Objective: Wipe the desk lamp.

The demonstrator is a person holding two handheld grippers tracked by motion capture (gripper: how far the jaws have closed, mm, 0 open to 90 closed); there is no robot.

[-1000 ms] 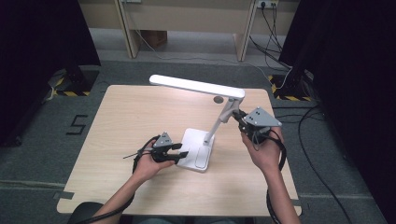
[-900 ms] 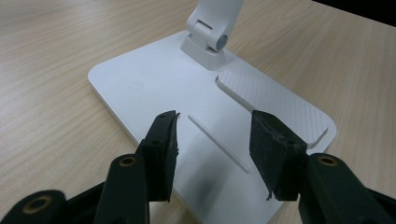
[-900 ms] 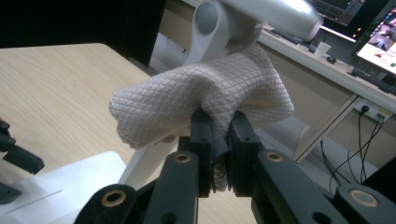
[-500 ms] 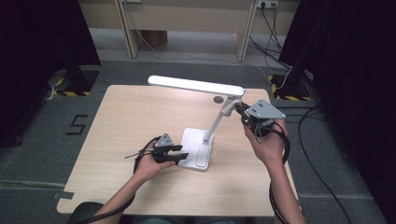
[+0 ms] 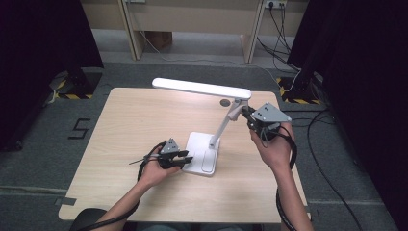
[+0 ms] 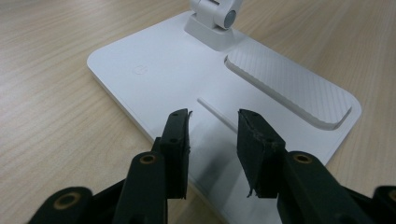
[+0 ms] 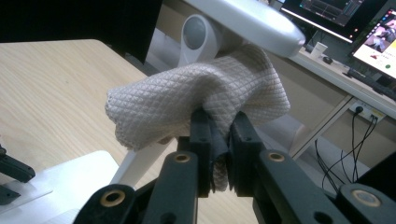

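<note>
- On pale wooden table (image 5: 120,125): white desk lamp (image 5: 211,127), base toward the near edge, right of centre, arm slanting up to a long flat head.
- Around the table: grey floor (image 5: 43,159), cables (image 5: 332,159) trailing right of it, dark curtains either side, pale furniture legs beyond.
- At the lamp base's left edge: left gripper (image 6: 212,126), jaws parted, clasping nothing.
- Beside the lamp's upper joint: right gripper (image 7: 219,128) clenched on beige waffle cloth (image 7: 196,95), seemingly pressed against the joint.

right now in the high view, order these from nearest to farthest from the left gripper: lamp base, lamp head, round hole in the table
1. lamp base: right beside the left gripper, which sits at its left edge.
2. round hole in the table: toward the far edge, right of centre.
3. lamp head: raised over the far side; close to the hole's rank.
</note>
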